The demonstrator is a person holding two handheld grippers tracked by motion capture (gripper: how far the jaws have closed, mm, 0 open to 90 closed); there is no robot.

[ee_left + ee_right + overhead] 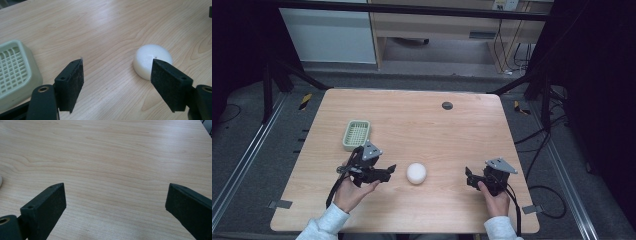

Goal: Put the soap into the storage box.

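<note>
The wooden table [422, 130] carries few items. Toward its left side lies a pale green slatted tray [356, 134], empty as far as can be seen, well apart from the right hand.

The left gripper [391, 170] lies level just above the table, near the tray, its jaws apart with nothing between them; it points at the white round puck [416, 173], which sits on bare wood near the table's middle, between the two grippers and touching neither. In the left gripper view the puck [152, 61] shows beyond the jaw on that view's right.

The right gripper [469, 177] rests low at the table's right, jaws wide apart over bare wood.

Judgement: the puck looks like foam or a soap-like cake, so light, possibly soft, with a matte surface unlikely to slip. Its domed top offers poor purchase; the jaws should take it across the short upright side wall, at the widest line, with modest pressure to avoid denting.
</note>
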